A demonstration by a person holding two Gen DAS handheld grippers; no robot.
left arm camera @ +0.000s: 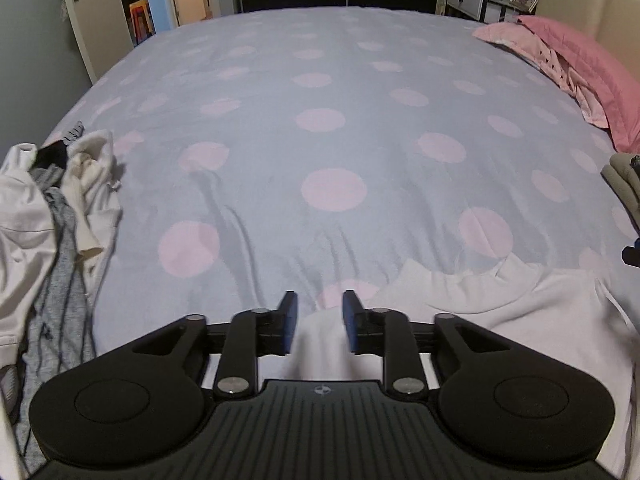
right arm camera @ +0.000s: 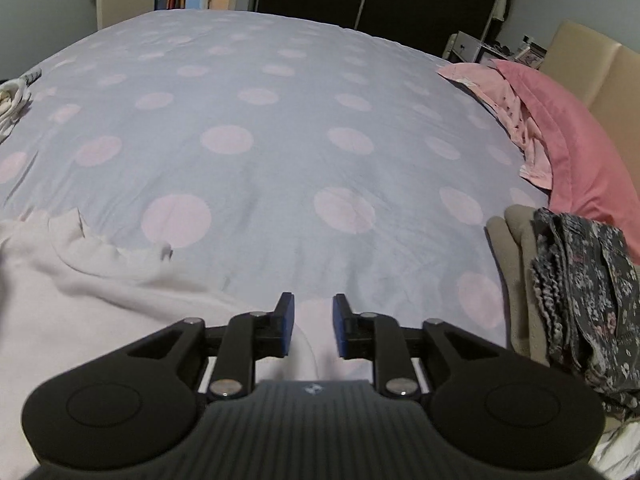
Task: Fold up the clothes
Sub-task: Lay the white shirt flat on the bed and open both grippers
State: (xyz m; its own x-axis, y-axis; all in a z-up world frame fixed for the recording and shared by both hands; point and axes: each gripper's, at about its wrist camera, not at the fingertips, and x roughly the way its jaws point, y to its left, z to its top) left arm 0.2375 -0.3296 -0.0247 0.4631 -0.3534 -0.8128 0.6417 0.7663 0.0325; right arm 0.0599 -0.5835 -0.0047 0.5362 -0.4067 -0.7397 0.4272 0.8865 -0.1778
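While the bed (left arm camera: pixel 320 128) is stretching away ahead under its spotted cover, the white top (left arm camera: pixel 520 312) is lying spread across the near edge, its neckline pointing up the bed and its width running side to side. A crumpled pile (left arm camera: pixel 60 216) is sitting far left, a folded stack (right arm camera: pixel 568 292) far right. Both tools are hovering low over the white top: the left hand-held gripper (left arm camera: pixel 318 322) is standing over its left part, the right hand-held gripper (right arm camera: pixel 313 326) over its right part, each with jaws apart and gripping nothing. Neither is nearer; the top is lying squarely between them.
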